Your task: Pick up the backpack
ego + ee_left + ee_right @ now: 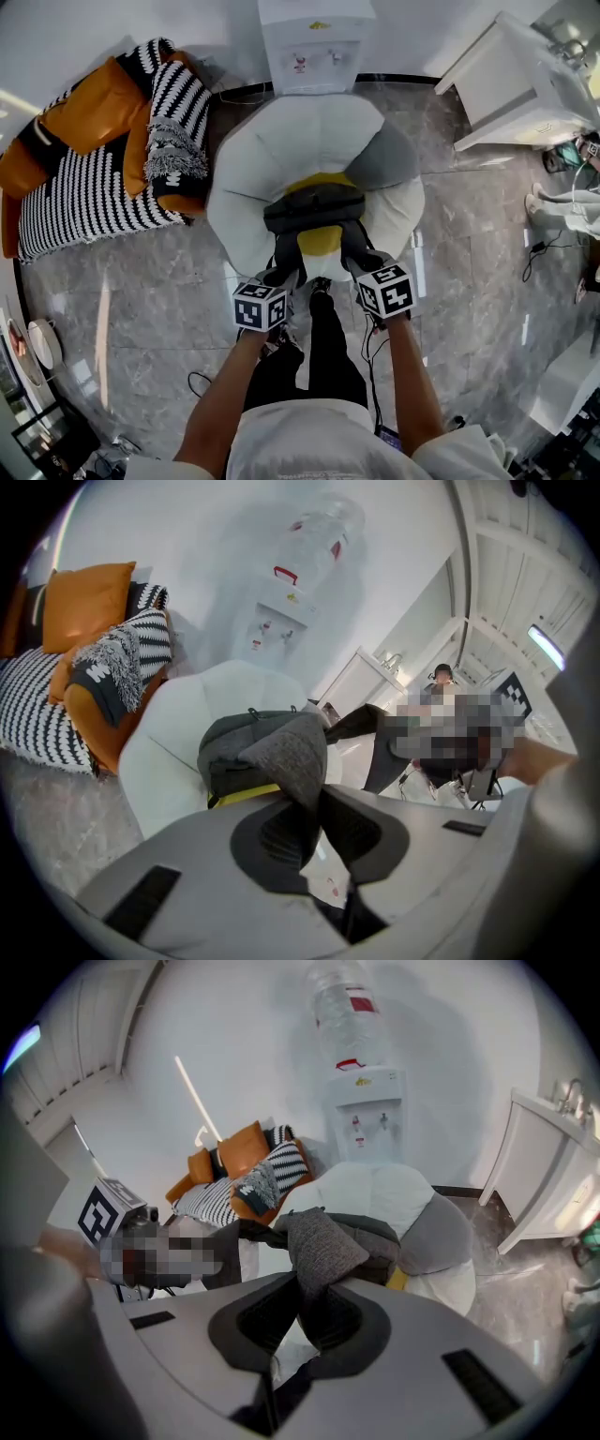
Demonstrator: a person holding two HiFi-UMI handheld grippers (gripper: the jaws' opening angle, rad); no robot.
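Two grippers: the left gripper [314,808] and the right gripper [302,1302] are both clenched, one at each side, so the load is shared between the hands.
Left grasp: the jaws pinch a grey padded fabric shoulder strap [286,752], which rises out of the pads in a fold.
Right grasp: the jaws pinch the second grey padded fabric strap [323,1241] in the same way. I judge that the thick fabric is chosen because it does not slip easily.
Dark grey fabric backpack with a yellow panel [314,208]: it is just in front of the person, over the front edge of the seat, with its straps turned towards the person so that they are easy to reach. Whether its bottom touches the cushion I cannot tell.
Seat: a round white and grey beanbag chair [281,150] lies under and behind the backpack. It looks soft and should not hinder the lifting.
Floor: grey polished stone floor [141,309] surrounds the seat.
Far side: a white water dispenser [314,42] stands at the wall, and an orange sofa with a black-and-white striped blanket [84,178] is to its left.
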